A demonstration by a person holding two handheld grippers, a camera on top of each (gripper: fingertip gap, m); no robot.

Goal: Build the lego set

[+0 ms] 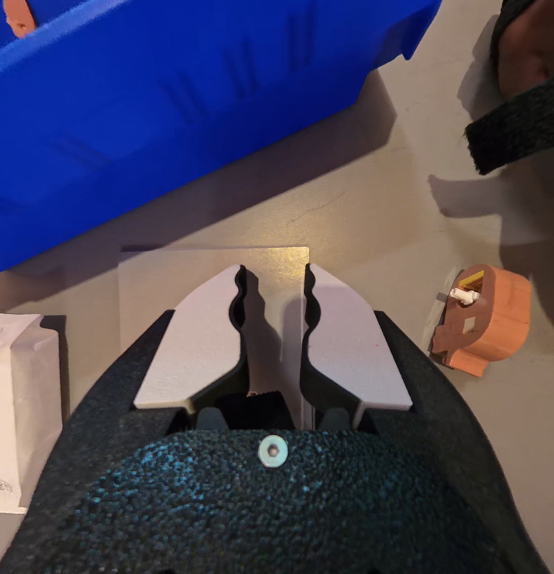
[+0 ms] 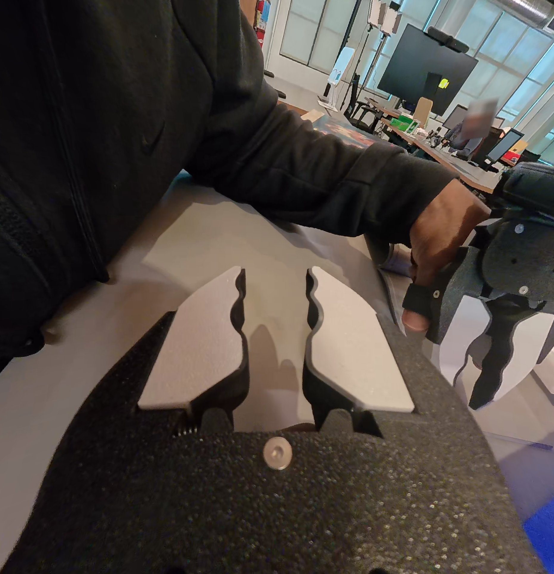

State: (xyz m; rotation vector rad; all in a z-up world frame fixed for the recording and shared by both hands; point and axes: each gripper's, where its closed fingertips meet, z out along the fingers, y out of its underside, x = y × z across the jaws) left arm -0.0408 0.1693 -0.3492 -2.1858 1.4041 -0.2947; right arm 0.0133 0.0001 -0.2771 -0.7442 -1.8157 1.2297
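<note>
Left claw (image 1: 275, 268) gapped moderately, nothing between the pads, hanging over a flat grey plate (image 1: 207, 279) on the grey table (image 1: 362, 217); I see the plate's right edge lining up under the right finger (image 1: 337, 326). Right of the plate: an orange-brown plastic part (image 1: 483, 323) with a small white peg, lying on the table. Left of the plate: a white paper packet (image 1: 14, 388). Beyond the plate: a blue bin (image 1: 176, 108), tilted in view, another orange piece inside at its far left corner. Right claw (image 2: 275, 273) same moderate gap, nothing held, above bare table near my black sleeve (image 2: 269, 161). Left hand (image 2: 440, 239) grips the other tool to its right.
</note>
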